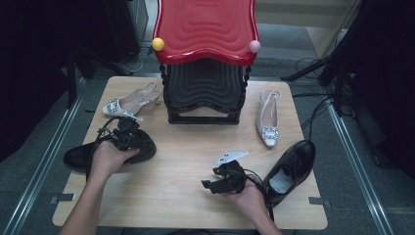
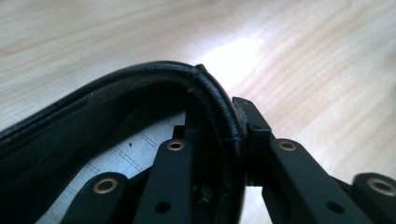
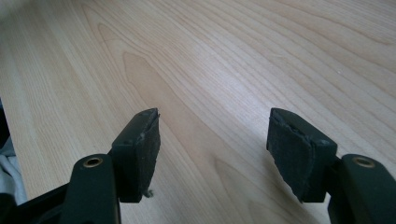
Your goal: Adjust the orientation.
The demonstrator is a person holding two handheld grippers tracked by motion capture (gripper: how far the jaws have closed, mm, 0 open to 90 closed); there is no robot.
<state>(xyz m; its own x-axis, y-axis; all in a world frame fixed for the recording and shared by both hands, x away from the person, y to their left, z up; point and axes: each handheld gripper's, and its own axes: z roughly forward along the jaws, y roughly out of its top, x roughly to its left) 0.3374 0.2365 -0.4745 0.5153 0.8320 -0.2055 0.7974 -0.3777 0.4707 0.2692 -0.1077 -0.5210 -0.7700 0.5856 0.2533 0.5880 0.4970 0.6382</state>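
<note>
Black shoe point(image 1: 80, 155) at table's point(image 1: 186, 147) left edge pinched by left gripper point(image 1: 128, 131); rack point(image 1: 205, 63) unloaded; right gripper point(image 1: 221, 182) agape, empty.

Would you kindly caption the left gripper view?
Left gripper shut on the black shoe's rim, above the wooden table.

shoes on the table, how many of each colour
Black leather lace-up shoes: 2, one at the left edge with the left gripper shut on its collar, one at the right beside the open right gripper
Pale slingback heels with jewelled buckles: 2, one left of the red and black stacked stools, one right of them
Total: 4 shoes
</note>
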